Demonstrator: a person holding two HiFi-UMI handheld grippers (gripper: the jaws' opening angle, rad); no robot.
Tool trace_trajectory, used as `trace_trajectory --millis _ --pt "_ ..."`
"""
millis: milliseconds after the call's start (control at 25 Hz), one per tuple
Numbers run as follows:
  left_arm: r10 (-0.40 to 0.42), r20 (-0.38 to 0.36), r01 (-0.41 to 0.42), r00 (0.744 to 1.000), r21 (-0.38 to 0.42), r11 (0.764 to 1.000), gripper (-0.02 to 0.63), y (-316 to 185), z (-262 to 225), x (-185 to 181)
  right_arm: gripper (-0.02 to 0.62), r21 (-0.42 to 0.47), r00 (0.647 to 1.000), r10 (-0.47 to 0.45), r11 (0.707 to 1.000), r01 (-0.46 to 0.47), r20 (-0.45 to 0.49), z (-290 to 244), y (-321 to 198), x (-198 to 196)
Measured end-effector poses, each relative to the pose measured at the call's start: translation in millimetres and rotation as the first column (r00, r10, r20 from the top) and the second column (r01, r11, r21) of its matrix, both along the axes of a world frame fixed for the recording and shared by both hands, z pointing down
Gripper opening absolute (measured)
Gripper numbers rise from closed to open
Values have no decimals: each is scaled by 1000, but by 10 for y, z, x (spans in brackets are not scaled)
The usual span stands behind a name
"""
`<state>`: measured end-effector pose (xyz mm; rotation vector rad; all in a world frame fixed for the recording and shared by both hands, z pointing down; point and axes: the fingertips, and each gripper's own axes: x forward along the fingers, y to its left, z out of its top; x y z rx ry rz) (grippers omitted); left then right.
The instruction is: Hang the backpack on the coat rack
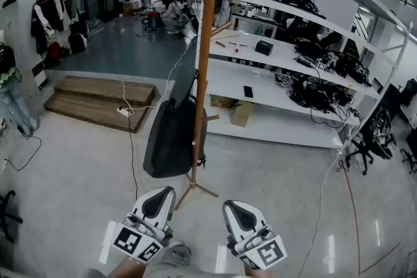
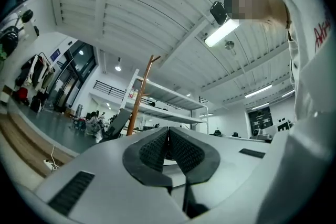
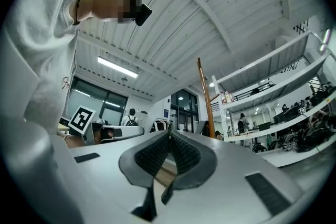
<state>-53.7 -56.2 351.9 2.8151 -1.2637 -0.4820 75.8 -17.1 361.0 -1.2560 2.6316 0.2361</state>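
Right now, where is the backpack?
In the head view the backpack hangs on the left side of the coat rack, in front of the white shelves.

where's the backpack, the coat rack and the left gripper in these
backpack (image 1: 168, 140), head view, middle of its dark body
coat rack (image 1: 204, 55), head view, on the wooden pole above the bag
left gripper (image 1: 163, 192), head view, at the tips of its closed jaws

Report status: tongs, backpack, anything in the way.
Left tongs shut, empty. Right tongs shut, empty. Backpack hangs on coat rack. Nothing between tongs and rack.
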Motion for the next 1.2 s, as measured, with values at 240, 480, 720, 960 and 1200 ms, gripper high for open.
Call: trace_trajectory --millis 240,480,720,960,1200 --pt "29 -11 -29 1000 -17 999 18 315 -52 38 25 -10 1000 12 1000 -12 -25 -39 347 -8" --pt "64 -10 -65 998 -42 997 18 564 -59 38 25 -10 1000 -11 1000 11 -20 -81 518 -219" --pt "81 -9 -81 997 -62 995 18 659 -3 -13 25 -7 999 -21 1000 20 -35 -59 608 -354" --pt "101 -2 -101 995 -62 993 18 684 18 -14 25 -4 999 -17 1000 17 -46 -62 620 -418" --pt "114 5 -113 994 -64 992 18 701 14 15 25 2 998 -22 1000 22 -61 -60 622 -442"
